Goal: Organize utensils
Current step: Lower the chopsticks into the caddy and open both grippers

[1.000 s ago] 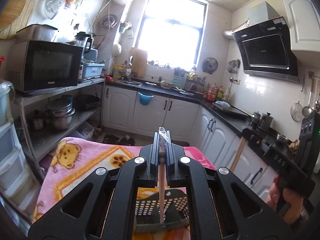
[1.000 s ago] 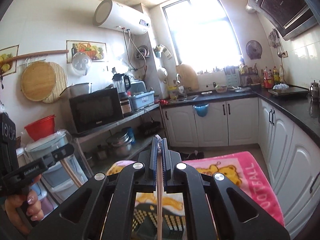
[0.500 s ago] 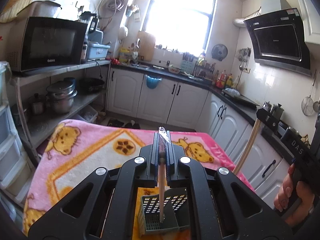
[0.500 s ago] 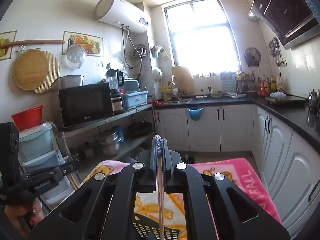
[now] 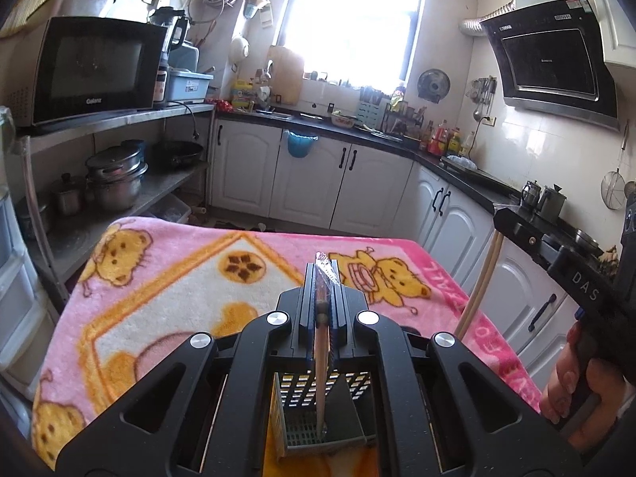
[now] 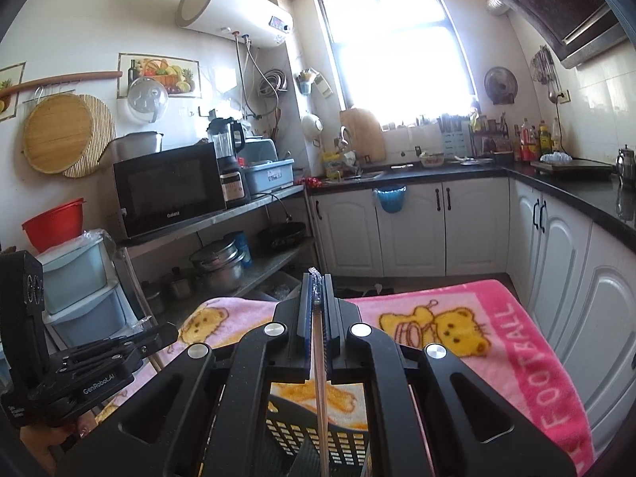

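My left gripper (image 5: 322, 278) is shut on a wooden chopstick (image 5: 320, 381) with a plastic-wrapped top end. The stick hangs down into a grey perforated utensil basket (image 5: 306, 433) on the pink blanket (image 5: 159, 278). My right gripper (image 6: 316, 290) is shut on a second chopstick (image 6: 321, 409) that hangs over the same basket (image 6: 294, 437). In the left wrist view the right gripper (image 5: 501, 218) shows at the right with its chopstick (image 5: 479, 286). In the right wrist view the left gripper (image 6: 159, 334) shows at the lower left.
The blanket covers a small table. A steel shelf with a microwave (image 5: 91, 67) and pots (image 5: 115, 175) stands at the left. White cabinets (image 5: 342, 187) under a black counter run along the back and right. Plastic drawers (image 6: 79, 290) stand by the table's left side.
Both grippers have tilted downward over the table. The basket now shows more fully beneath them and the left chopstick's tip is down inside it.
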